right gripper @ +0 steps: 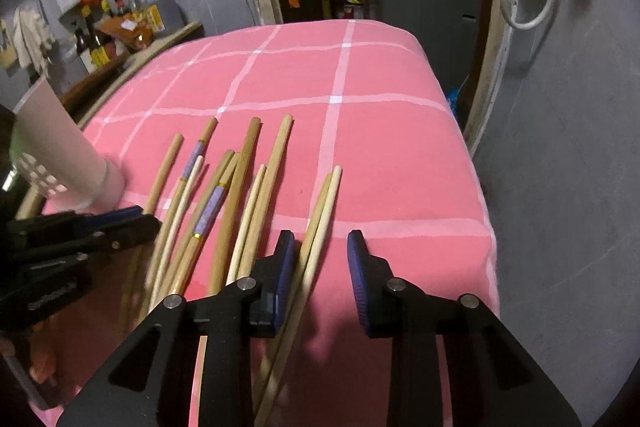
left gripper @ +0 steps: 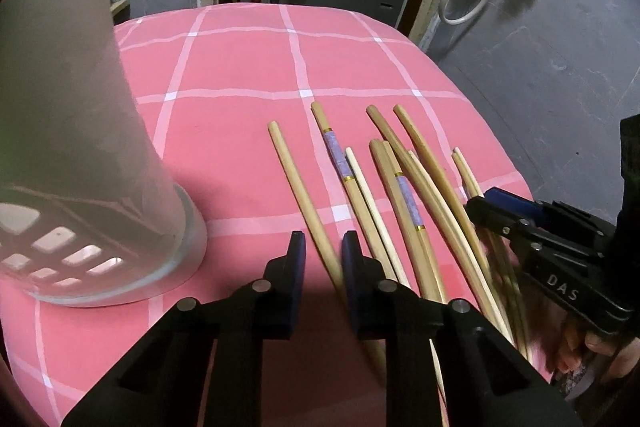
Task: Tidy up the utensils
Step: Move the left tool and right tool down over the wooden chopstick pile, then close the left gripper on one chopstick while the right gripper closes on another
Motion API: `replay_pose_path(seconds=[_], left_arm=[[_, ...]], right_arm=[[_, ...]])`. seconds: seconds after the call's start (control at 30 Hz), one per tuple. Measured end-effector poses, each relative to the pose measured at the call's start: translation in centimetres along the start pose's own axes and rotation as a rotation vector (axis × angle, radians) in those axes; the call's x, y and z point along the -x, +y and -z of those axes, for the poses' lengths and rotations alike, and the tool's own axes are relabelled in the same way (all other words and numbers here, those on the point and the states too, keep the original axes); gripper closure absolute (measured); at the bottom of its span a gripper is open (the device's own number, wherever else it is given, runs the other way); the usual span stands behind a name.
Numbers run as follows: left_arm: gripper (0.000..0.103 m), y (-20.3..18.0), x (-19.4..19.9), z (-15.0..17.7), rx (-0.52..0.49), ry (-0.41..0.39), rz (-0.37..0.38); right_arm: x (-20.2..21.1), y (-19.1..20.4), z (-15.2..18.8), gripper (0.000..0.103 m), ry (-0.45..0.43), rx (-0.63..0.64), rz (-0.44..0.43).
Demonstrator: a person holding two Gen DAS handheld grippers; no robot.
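Left gripper [left gripper: 324, 247]: narrow gap, blue pads astride 1 plain chopstick [left gripper: 298, 187], leftmost of the spread; pads close on both sides, contact impossible to confirm. Right gripper [right gripper: 320, 247]: jaws partly spread, a pair of pale chopsticks [right gripper: 324, 211] lying between them, hard against the left pad, well clear of the right pad. Remaining chopsticks fanned between the 2 grippers on the pink checked cloth [right gripper: 380, 155], 2 of them banded in purple and gold [right gripper: 210, 207]. White slotted utensil holder [left gripper: 72, 131] upright at the left, near the left gripper, apart from the sticks. Fingers of a hand [left gripper: 600, 351] visible under the right gripper.
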State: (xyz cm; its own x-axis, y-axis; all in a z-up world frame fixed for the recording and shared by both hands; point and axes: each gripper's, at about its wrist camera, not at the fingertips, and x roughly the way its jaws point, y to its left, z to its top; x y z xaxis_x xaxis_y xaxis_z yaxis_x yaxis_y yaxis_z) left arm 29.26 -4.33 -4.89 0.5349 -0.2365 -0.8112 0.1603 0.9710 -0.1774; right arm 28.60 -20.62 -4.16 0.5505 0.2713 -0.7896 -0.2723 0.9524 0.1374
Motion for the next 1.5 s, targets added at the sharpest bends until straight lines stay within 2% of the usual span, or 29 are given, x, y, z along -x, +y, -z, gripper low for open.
replay_pose_path(seconds=[0.13, 0.4, 0.8, 1.07, 1.27, 1.5], left_arm=[[0.087, -0.3, -0.2, -0.1, -0.010, -0.004, -0.012], [0.088, -0.2, 0.0, 0.0, -0.008, -0.006, -0.008], [0.088, 0.3, 0.2, 0.0, -0.002, -0.007, 0.005], [0.088, 0.2, 0.1, 0.0, -0.001, -0.008, 0.004], [0.088, 0.3, 0.1, 0.0, -0.003, -0.007, 0.003], [0.088, 0.3, 0.0, -0.5, -0.013, 0.010, 0.012]], right_arm=[[0.7, -0.2, 0.1, 0.078, -0.032, -0.037, -0.046], [0.2, 0.0, -0.2, 0.080, -0.015, -0.033, -0.001], [0.9, -0.9, 0.4, 0.084, -0.023, -0.077, -0.030], [1.1, -1.3, 0.6, 0.084, -0.023, -0.083, -0.004], [1.3, -1.6, 1.0, 0.084, -0.006, -0.082, 0.009], [-0.5, -1.0, -0.7, 0.084, 0.051, -0.083, 0.027]])
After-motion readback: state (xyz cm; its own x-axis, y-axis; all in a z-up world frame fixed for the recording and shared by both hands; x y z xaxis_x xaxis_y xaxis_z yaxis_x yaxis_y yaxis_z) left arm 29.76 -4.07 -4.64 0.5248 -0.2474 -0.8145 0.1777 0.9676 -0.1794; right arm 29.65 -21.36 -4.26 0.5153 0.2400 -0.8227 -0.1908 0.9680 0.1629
